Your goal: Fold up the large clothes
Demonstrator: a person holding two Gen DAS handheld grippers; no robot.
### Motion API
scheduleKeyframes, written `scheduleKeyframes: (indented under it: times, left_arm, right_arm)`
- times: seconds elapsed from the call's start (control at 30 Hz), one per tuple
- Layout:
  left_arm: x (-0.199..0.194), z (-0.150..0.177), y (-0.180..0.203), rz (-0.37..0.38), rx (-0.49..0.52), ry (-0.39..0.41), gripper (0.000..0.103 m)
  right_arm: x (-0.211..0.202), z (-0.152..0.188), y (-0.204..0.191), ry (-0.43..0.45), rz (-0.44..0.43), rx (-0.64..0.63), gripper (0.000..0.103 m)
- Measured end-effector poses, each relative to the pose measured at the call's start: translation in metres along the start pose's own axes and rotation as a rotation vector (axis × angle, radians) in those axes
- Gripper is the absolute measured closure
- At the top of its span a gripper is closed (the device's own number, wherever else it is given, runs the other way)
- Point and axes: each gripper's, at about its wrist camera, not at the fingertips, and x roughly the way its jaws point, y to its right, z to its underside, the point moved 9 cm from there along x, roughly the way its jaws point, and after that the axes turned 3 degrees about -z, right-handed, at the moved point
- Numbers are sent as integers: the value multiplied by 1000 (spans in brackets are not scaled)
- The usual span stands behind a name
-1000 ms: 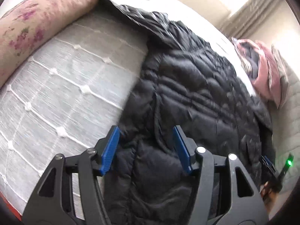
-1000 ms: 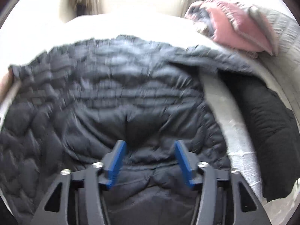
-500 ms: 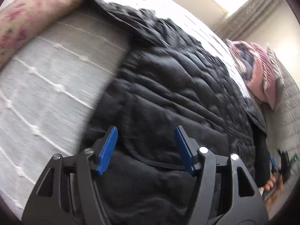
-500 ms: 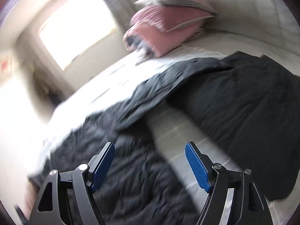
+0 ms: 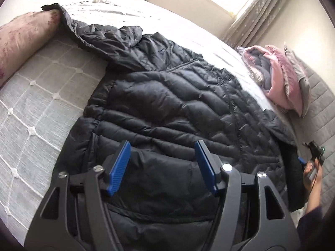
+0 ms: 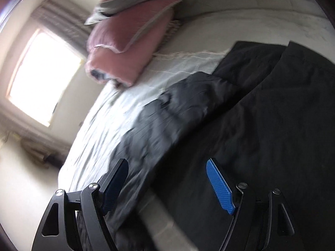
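A black quilted puffer jacket (image 5: 167,108) lies spread flat on the bed, one sleeve stretching to the upper left. My left gripper (image 5: 162,167) hovers over the jacket's lower body, open, with nothing pressed between its blue pads. In the right wrist view, which is blurred, my right gripper (image 6: 167,184) stands wide open above the jacket's other sleeve (image 6: 178,113) and the edge of a flat black garment (image 6: 272,115). Neither gripper holds any fabric. A person's hand (image 5: 312,173) shows at the right edge of the left wrist view.
A floral bolster (image 5: 23,39) lies at the far left by the sleeve end. Pink pillows (image 5: 280,79) (image 6: 129,48) are stacked near the headboard. The grey quilted bedspread (image 5: 41,96) shows left of the jacket. A bright window (image 6: 41,77) is on the far wall.
The right gripper swung and rolled away from the jacket's middle toward its sleeve and the black garment, and its jaws widened. The left gripper drifted a little over the jacket, still open.
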Motion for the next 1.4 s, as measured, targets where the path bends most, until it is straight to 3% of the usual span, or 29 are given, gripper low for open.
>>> scheduleKeyframes:
  times: [0.13,0.2,0.23,0.27,0.3,0.43,0.63,0.73,0.9,1.07,1.2,1.3,1.4]
  left_arm:
    - [16,9,-2,19,-13,-68,39]
    - [15,10,-1,17,0,-62,39]
    - [15,9,0,15,8,-56,39]
    - [15,9,1,16,11,-54,39]
    - [16,9,0,17,13,-55,39]
    - [16,11,2,44,11,-69,39]
    - [17,16,10,49,73,-78,39]
    - [16,18,13,67,76,-87,39]
    - [11,15,8,102,52,-94,39]
    - [2,1,-5,98,54,-75,39]
    - [-6,-11,-18,89,12,-37,39]
    - [-6,-16,-27,99,-29,-35,39]
    - [-4,-21,-34,101,-53,-35,39]
  right_arm:
    - [26,-21,12,58,145,-14,25]
    - [34,-27,11,78,157,-5,34]
    - [36,-29,10,84,164,-12,61]
    - [38,-31,8,83,178,-30,94]
    - [40,-30,5,77,195,-51,97]
    - [16,-41,-1,203,299,-183,99]
    - [-20,-53,-4,315,384,-308,100]
    - [-26,-53,3,290,417,-324,100]
    - [-37,-56,2,307,381,-294,100]
    - [-61,-46,-72,416,346,-480,100]
    - [-79,-13,-166,484,213,-649,100]
    - [-81,40,-245,488,97,-803,100]
    - [-65,122,-315,461,19,-1011,99]
